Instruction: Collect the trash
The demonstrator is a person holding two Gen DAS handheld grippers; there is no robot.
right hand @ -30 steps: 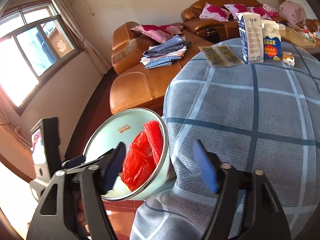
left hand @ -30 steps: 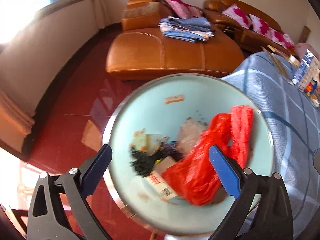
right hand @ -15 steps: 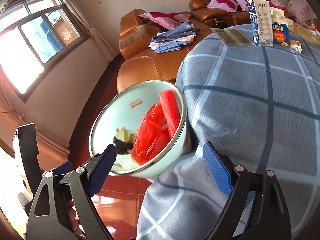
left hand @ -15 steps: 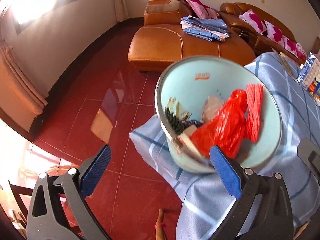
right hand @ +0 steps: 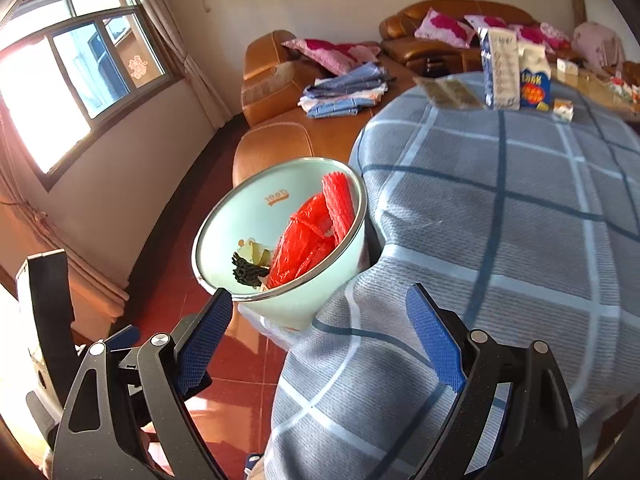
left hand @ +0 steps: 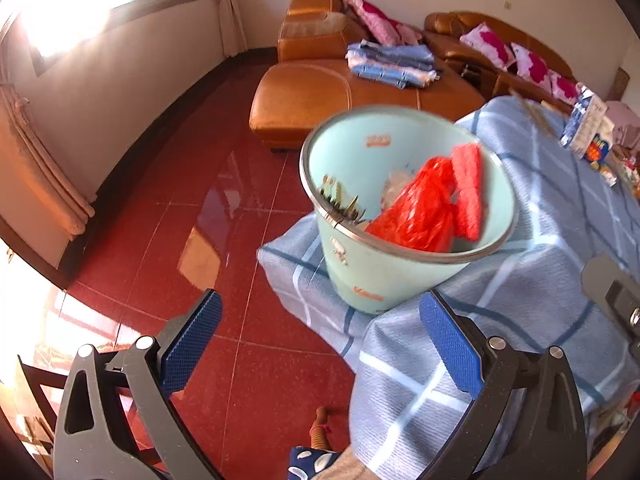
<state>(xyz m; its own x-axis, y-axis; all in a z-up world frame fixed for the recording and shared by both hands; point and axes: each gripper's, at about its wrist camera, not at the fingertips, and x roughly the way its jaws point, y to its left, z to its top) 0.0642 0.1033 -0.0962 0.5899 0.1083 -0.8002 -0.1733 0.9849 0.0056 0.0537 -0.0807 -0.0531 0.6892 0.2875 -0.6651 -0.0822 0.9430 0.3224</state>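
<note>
A pale green trash bin with a metal rim stands beside the table, against the hanging blue checked tablecloth. It holds a red plastic bag, a red ribbed wrapper, dark scraps and paper bits. My left gripper is open and empty, below and in front of the bin. My right gripper is open and empty, just below the bin's near side.
Milk cartons, flat packets and small boxes sit at the table's far end. An orange leather sofa carries folded clothes and pillows. Red tiled floor spreads to the left. A window glares.
Both grippers have drawn back from the bin, so it looks smaller and farther, and its outer wall now shows. Both stay open and empty.
</note>
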